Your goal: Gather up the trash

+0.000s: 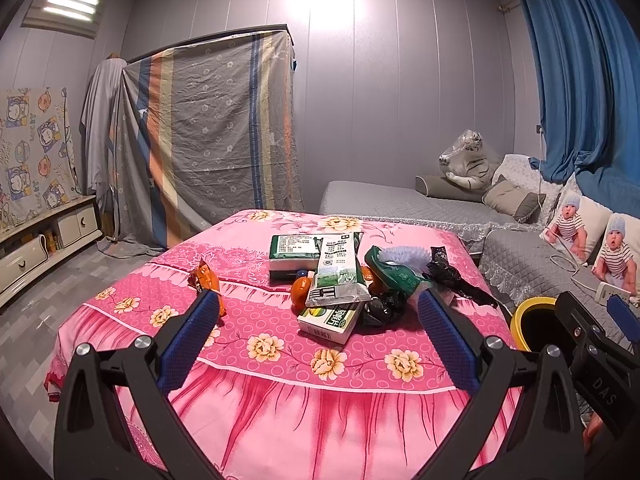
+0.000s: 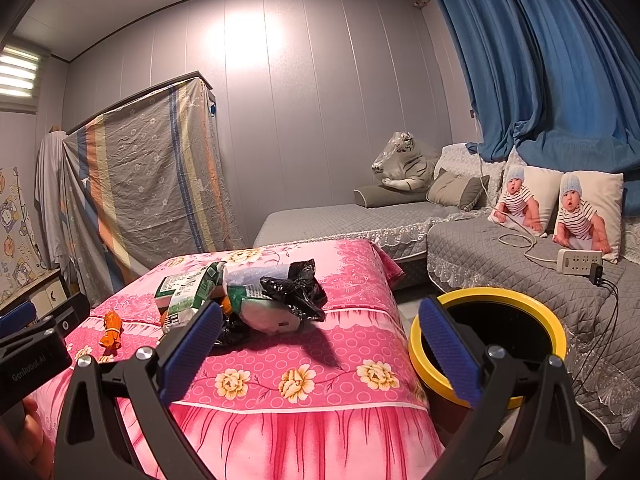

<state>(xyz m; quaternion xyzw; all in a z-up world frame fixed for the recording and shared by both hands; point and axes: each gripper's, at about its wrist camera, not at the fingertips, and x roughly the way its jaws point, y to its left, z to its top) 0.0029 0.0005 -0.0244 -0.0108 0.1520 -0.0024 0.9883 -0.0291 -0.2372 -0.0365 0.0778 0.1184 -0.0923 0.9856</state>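
Note:
A heap of trash lies on the pink flowered table cover [image 1: 280,364]: a green and white packet [image 1: 336,270], a small white and green carton [image 1: 330,319], a green pack [image 1: 294,251], crumpled black plastic bags [image 1: 456,278], a green wrapper [image 1: 394,274], and an orange wrapper [image 1: 205,278] apart at the left. My left gripper [image 1: 320,336] is open and empty, short of the heap. My right gripper [image 2: 320,344] is open and empty, between the heap [image 2: 276,300] and the yellow-rimmed bin [image 2: 490,340]. The orange wrapper also shows in the right wrist view [image 2: 112,330].
The yellow-rimmed bin [image 1: 534,320] stands on the floor right of the table, against a grey quilted sofa [image 2: 520,264] with baby-print cushions [image 2: 588,212], a power strip [image 2: 580,260] and cables. A low cabinet [image 1: 44,240] and a draped wardrobe [image 1: 208,132] stand at the left.

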